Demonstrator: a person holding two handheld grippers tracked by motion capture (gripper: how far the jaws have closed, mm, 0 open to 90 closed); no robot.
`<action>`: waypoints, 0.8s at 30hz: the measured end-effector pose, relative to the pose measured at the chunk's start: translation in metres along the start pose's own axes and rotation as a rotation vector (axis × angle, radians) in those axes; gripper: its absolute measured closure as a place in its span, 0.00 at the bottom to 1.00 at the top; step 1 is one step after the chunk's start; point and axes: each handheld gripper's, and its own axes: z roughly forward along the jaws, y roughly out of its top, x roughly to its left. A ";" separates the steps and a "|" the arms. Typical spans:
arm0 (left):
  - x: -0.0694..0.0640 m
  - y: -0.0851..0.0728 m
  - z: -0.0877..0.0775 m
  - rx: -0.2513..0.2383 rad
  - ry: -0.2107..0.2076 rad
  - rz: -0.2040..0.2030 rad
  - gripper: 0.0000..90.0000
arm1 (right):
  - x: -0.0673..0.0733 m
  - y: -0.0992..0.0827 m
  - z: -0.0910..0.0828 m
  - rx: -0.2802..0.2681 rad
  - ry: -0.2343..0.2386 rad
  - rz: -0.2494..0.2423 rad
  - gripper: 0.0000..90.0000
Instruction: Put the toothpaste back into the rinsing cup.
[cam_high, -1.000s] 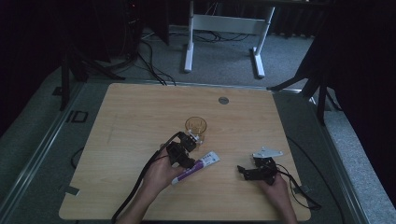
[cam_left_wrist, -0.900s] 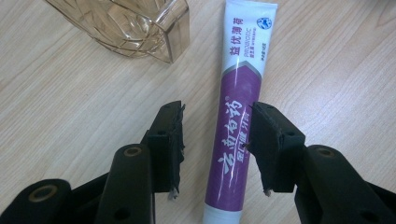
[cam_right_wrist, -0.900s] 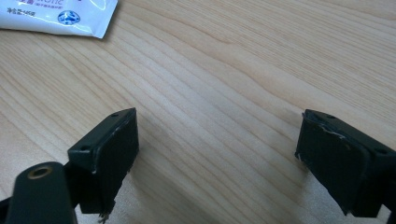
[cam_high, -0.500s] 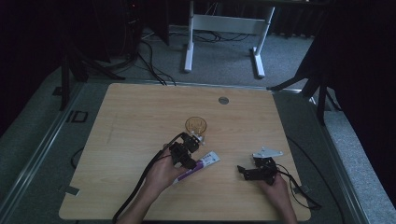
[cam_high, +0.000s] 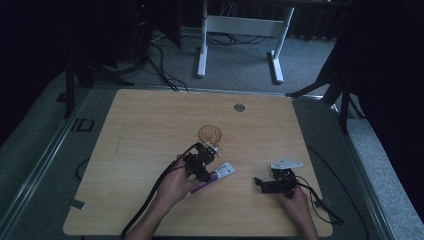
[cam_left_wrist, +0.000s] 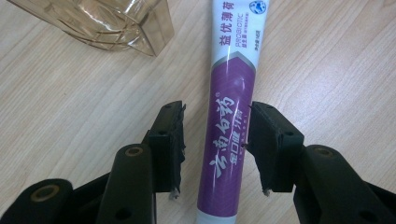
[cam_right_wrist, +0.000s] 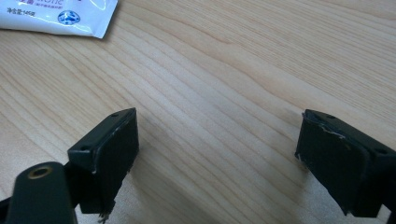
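Toothpaste tube (cam_left_wrist: 229, 121) lies flat, long axis 12-to-6 between the closing left gripper (cam_left_wrist: 212, 149) pads; one pad touches, the other stands clear.

Two black hand-held grippers (cam_high: 200, 162) (cam_high: 275, 182) with screw-holed jaws, trailing black cables, one grey three-cornered plate.

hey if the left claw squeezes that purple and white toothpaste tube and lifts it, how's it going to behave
The toothpaste tube looks soft-walled, so it will probably dent under the pads. It lies flat with a flattened white end, so it is unlikely to roll. Its glossy skin may slip. The left claw straddles it mid-body and has been closing, with a gap left at one pad.
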 end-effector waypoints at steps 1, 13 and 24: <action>0.000 0.001 0.001 0.001 -0.006 0.004 0.64 | 0.000 0.000 0.000 0.000 0.000 0.000 0.14; 0.000 0.004 0.005 0.023 -0.019 0.013 0.64 | 0.000 0.000 0.000 0.000 0.000 0.000 0.14; -0.001 0.006 0.009 0.047 -0.029 0.019 0.64 | 0.000 0.000 0.000 0.000 0.000 0.000 0.14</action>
